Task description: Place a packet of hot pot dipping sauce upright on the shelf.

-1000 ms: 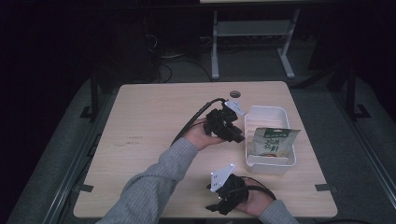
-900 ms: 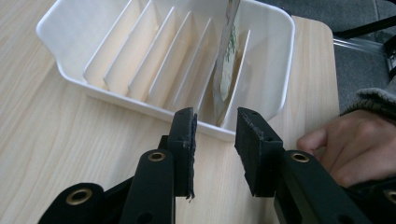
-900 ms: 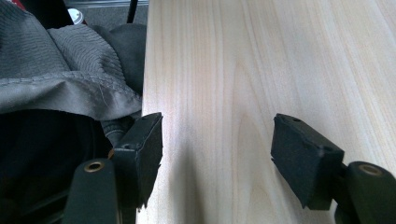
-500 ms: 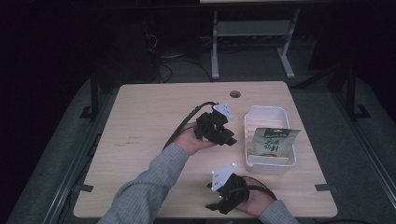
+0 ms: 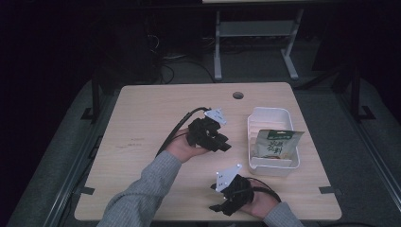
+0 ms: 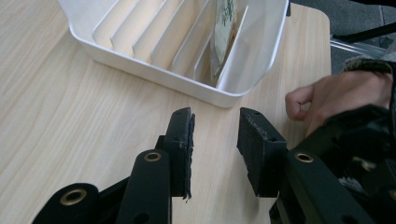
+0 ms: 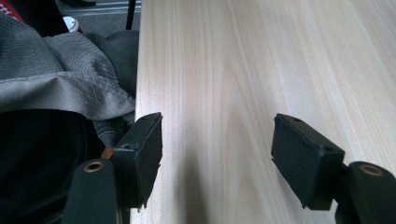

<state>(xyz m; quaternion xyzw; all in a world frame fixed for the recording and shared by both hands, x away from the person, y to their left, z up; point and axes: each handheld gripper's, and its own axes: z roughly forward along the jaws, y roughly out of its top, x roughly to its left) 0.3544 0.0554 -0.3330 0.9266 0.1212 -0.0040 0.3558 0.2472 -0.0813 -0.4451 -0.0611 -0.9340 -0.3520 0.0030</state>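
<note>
**Two hand-held grippers over a wooden table, packet in the tray**

High view: a light wooden table (image 5: 156, 118) fills the middle of the frame. At centre, a hand in a grey sleeve holds the left gripper (image 5: 226, 144), its black jaws pointing toward the right of the frame at a white plastic tray with inner dividers (image 5: 272, 116). A green and white printed packet (image 5: 275, 143) stands in the lower half of that tray, leaning and rising above the rim. At lower centre the right gripper (image 5: 216, 206) lies low near the table's near edge, jaws pointing to the lower left, a grey three-cornered plate on top.

Left gripper view: the black jaws stand a narrow gap apart with nothing between them (bare wood shows through). The white tray (image 6: 154, 70) sits just beyond them in the upper middle, the packet (image 6: 225, 28) upright in a slot near its right end. The other hand (image 6: 336, 95) shows at the right edge.

Right gripper view: the jaws are spread wide over bare table (image 7: 261, 65), holding nothing. Grey cloth (image 7: 56, 79) fills the left side.
</note>
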